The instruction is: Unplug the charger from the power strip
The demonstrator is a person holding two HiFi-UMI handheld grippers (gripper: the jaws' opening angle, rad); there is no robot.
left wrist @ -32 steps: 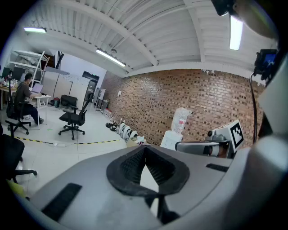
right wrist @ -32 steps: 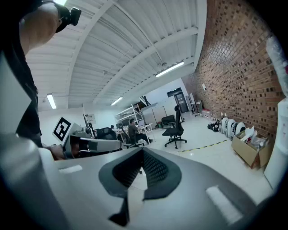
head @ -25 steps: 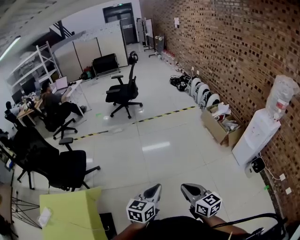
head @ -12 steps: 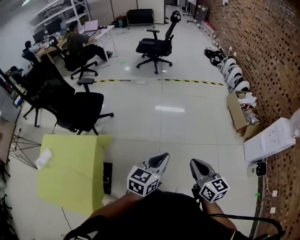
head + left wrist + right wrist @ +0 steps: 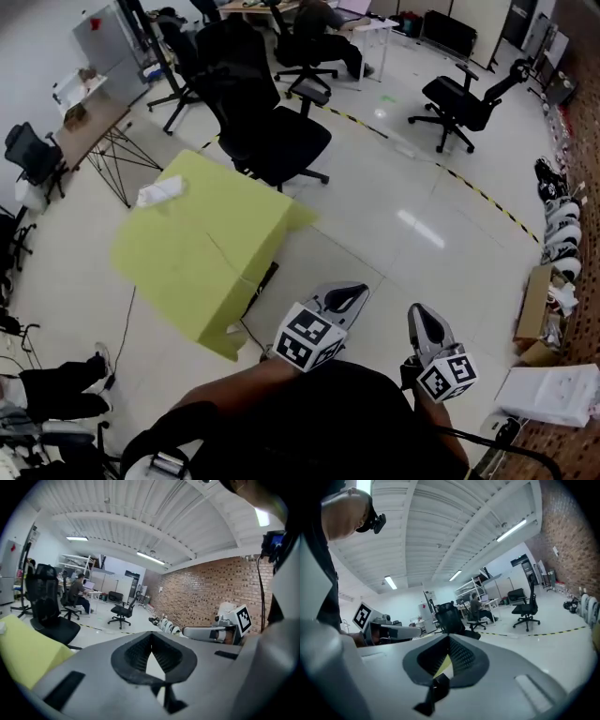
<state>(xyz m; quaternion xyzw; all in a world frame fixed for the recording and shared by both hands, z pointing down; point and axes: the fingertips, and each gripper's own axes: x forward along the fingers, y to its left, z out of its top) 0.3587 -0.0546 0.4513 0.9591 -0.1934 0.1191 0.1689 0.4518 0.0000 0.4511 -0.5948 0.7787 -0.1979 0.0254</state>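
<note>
Head view alone shows yellow table [image 5: 202, 248], well ahead-left of both grippers. Small white object [image 5: 161, 193] on top, dark flat piece [image 5: 266, 279] on floor at table's edge, partly hidden. Cannot identify charger or power strip: both items too small.

Left gripper [image 5: 349, 298] jaws together, empty. Right gripper [image 5: 420, 321] same, closed on nothing.

Left gripper view adds brick wall [image 5: 201, 592]; table there cut off by gripper body.

Yellow-green table [image 5: 202, 253] and black chair [image 5: 272, 131] block ahead-left; floor [image 5: 394, 244] rightward lies open
</note>
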